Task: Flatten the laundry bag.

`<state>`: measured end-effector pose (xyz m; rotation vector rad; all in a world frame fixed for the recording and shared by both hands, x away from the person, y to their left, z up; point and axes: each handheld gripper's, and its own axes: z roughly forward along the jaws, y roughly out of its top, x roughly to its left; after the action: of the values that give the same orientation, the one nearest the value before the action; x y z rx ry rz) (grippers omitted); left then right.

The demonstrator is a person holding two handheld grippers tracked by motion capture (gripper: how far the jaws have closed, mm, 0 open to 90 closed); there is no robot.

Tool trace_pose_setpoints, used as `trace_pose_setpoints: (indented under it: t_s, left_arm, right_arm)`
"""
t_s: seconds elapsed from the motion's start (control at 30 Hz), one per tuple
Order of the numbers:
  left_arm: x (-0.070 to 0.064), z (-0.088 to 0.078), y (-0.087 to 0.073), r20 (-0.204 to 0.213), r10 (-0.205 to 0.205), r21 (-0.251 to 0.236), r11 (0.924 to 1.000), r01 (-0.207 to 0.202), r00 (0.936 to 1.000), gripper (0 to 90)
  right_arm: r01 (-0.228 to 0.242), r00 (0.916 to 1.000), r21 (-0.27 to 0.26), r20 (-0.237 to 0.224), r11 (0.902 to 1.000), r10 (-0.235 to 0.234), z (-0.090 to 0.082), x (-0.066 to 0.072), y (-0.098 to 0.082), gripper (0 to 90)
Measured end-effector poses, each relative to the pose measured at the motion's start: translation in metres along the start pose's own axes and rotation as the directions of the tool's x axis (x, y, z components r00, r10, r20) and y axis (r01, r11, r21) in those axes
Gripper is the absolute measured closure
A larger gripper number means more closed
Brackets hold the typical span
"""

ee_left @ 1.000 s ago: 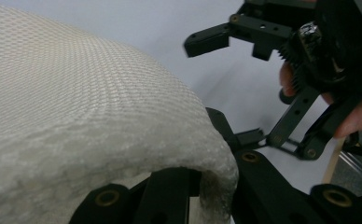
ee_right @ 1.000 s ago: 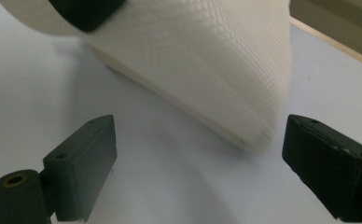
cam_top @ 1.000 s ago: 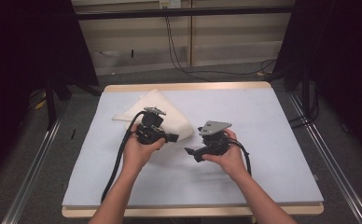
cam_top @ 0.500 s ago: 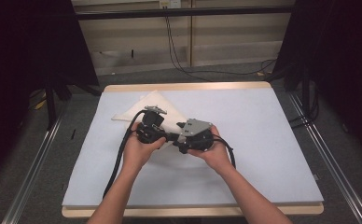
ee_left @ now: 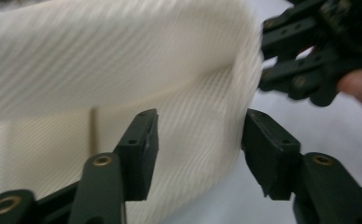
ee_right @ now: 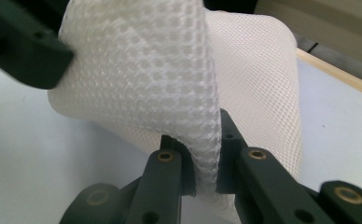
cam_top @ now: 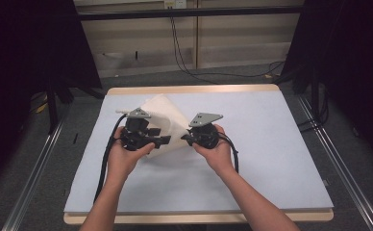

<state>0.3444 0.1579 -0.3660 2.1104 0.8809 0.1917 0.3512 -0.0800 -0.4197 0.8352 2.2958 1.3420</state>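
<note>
The white mesh cloth (cam_top: 167, 122) is lifted off the pale blue table cover (cam_top: 271, 144) at its near edge, its far part lying toward the table's back-left quarter. In the right gripper view the weave (ee_right: 170, 79) folds down into the jaws.

The right gripper (cam_top: 190, 138) pinches 1 fold of the cloth — its 2 jaws have just been closing, and the pads press the fabric from both sides (ee_right: 206, 163).

The left gripper (cam_top: 161, 141) stands spread; its jaws have just been opening. In the left gripper view (ee_left: 198, 140) the cloth (ee_left: 123, 79) hangs between and behind the pads, which do not press on it.

Both grippers sit close together near the table's middle — the left just beside the cloth's near-left edge, the right at its near-right edge. A wooden table rim (cam_top: 194, 89) frames the cover.
</note>
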Motion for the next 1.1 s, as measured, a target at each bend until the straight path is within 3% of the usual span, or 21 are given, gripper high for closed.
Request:
trace_pose_setpoints:
  t_s: [0.03,0.07,0.1,0.17,0.3,0.4,0.43,0.6,0.7,0.77,0.83,0.93,0.97,1.0,1.03,1.07,1.1]
  left_arm:
    - [0.007,-0.003,-0.006,-0.024,-0.01,-0.013,0.9999,0.01,0.9997,41.8]
    - [0.007,-0.003,-0.006,-0.024,-0.01,-0.013,0.9999,0.01,0.9997,40.6]
    - [0.015,-0.006,-0.012,-0.06,-0.012,0.006,0.9999,0.012,0.9981,38.7]
    - [0.021,-0.005,-0.02,-0.077,-0.042,0.001,0.9991,0.043,0.9961,37.7]
    - [0.03,-0.003,-0.031,-0.11,-0.037,0.031,0.9987,0.041,0.9932,37.3]
    - [0.036,0.003,-0.04,-0.147,-0.054,0.033,0.9977,0.06,0.9876,36.8]
    - [0.041,0.007,-0.046,-0.174,-0.066,0.039,0.9965,0.074,0.9825,36.6]
    - [0.051,0.015,-0.06,-0.199,-0.085,0.062,0.9931,0.099,0.9763,35.5]
    - [0.057,0.027,-0.07,-0.149,-0.132,0.05,0.9887,0.141,0.98,35.3]
    - [0.055,0.035,-0.073,-0.141,-0.147,0.035,0.9875,0.154,0.979,36.5]
    - [0.056,0.042,-0.075,-0.14,-0.136,0.044,0.9887,0.143,0.9808,37.8]
    - [0.055,0.051,-0.078,-0.13,-0.153,0.038,0.9866,0.159,0.9797,53.2]
    - [0.056,0.051,-0.078,-0.12,-0.144,0.06,0.9866,0.152,0.9823,58.4]
    - [0.056,0.051,-0.078,-0.12,-0.144,0.06,0.9866,0.152,0.9823,67.7]
    - [0.055,0.052,-0.077,-0.104,-0.165,0.05,0.9841,0.171,0.9808,73.9]
    - [0.055,0.052,-0.077,-0.104,-0.165,0.05,0.9841,0.171,0.9808,78.4]
    - [0.055,0.052,-0.074,-0.104,-0.156,0.07,0.9841,0.163,0.9823,81.3]
  right_arm:
    - [-0.038,0.9991,-0.005,0.016,0.9993,0.038,-0.002,-0.005,0.0,82.7]
    - [-0.038,0.9991,-0.005,0.016,0.9993,0.038,-0.002,-0.005,0.0,82.7]
    - [-0.089,0.9959,-0.025,0.017,0.9957,0.089,-0.006,-0.013,-0.002,82.7]
    - [-0.13,0.991,-0.036,0.027,0.9908,0.131,-0.011,-0.019,-0.003,82.7]
    - [-0.163,0.9854,-0.048,0.04,0.9854,0.165,-0.016,-0.027,-0.005,82.6]
    - [-0.185,0.9813,-0.055,0.045,0.9813,0.187,-0.018,-0.032,-0.007,82.5]
    - [-0.186,0.9805,-0.056,0.053,0.9809,0.189,-0.019,-0.033,-0.008,82.5]
    - [-0.198,0.9767,-0.054,0.073,0.9787,0.202,-0.025,-0.038,-0.011,82.3]
    - [-0.21,0.9734,-0.061,0.08,0.9758,0.215,-0.027,-0.041,-0.014,82.2]
    - [-0.221,0.9703,-0.061,0.087,0.9734,0.226,-0.028,-0.044,-0.016,82.1]
    - [-0.231,0.9672,-0.07,0.093,0.9705,0.237,-0.031,-0.046,-0.018,82.1]
    - [-0.25,0.9601,-0.075,0.11,0.9653,0.257,-0.035,-0.052,-0.022,82.0]
    - [-0.255,0.9581,-0.076,0.116,0.964,0.262,-0.036,-0.054,-0.023,82.0]
    - [-0.255,0.9581,-0.076,0.116,0.964,0.262,-0.036,-0.054,-0.023,82.0]
    - [-0.274,0.9514,-0.08,0.122,0.9582,0.283,-0.039,-0.058,-0.027,82.0]
    - [-0.274,0.9514,-0.08,0.122,0.9582,0.283,-0.039,-0.058,-0.027,82.0]
    - [-0.291,0.9459,-0.079,0.126,0.9535,0.299,-0.043,-0.063,-0.031,81.9]
